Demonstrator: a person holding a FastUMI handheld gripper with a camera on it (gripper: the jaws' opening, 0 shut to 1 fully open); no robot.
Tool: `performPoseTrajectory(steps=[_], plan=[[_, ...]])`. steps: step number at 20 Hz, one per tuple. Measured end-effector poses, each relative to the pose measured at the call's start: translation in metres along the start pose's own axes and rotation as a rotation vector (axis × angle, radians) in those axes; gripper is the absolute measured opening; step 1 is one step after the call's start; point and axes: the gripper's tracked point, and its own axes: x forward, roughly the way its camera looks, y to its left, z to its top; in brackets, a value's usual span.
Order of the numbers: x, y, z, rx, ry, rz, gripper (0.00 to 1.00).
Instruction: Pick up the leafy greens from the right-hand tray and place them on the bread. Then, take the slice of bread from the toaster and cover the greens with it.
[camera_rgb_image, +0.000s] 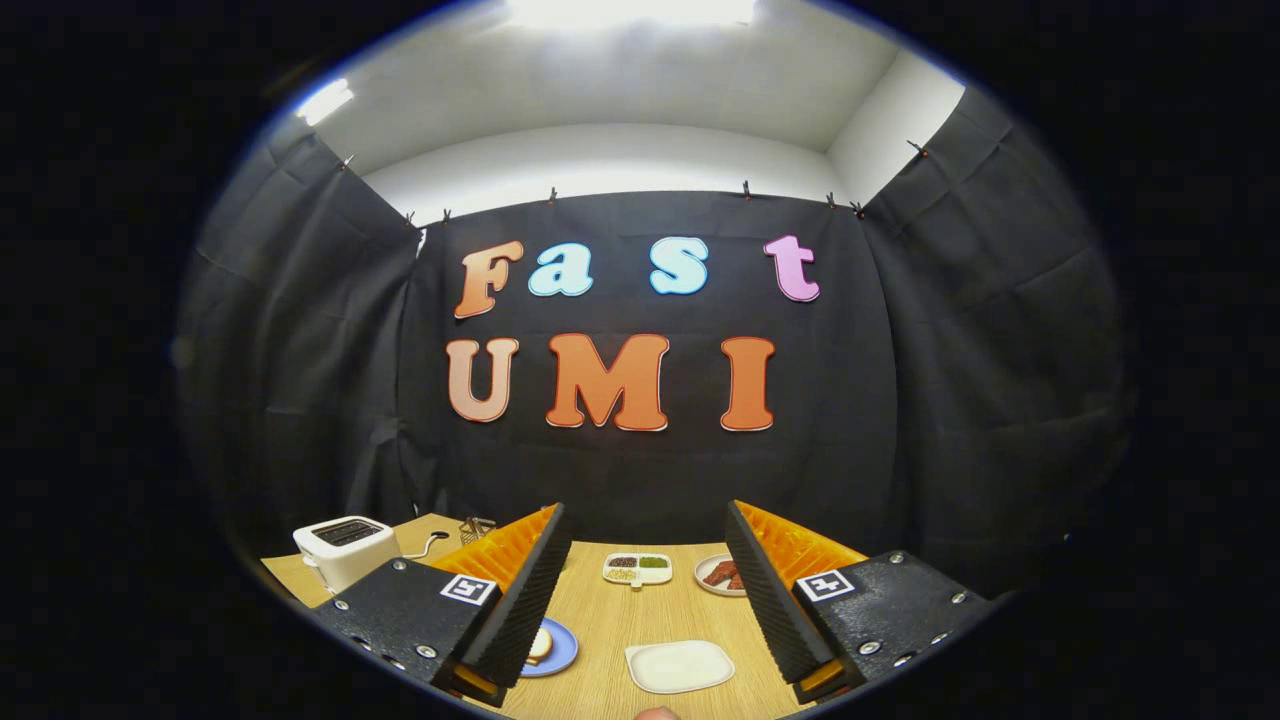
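While the gripper (645, 600) hangs above the wooden table (680, 610), its two black ribbed fingers (525, 600) stand spread wide apart, nothing between them but bare tabletop and dishes below. Far left: a white toaster (345, 550), dark slot on top, cord trailing right; no brand mark legible. Whether bread sits in it cannot be told. Near left, partly hidden behind the left finger: a blue plate (560, 650) carrying a slice of bread (540, 645). Between the fingers, near: an empty white tray (680, 666). Farther off, a white divided tray (637, 569) with green, brown and dark contents, too small to identify. Right of it, a round plate (722, 575) of reddish-brown pieces. Each finger mount bears a square black-and-white marker (468, 589); no readable text.
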Motion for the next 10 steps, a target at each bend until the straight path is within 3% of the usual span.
performPoseTrajectory(steps=[10], plan=[[0.0013, 0.0009, -0.0007, -0.004, 0.0, 0.006, 0.93]])
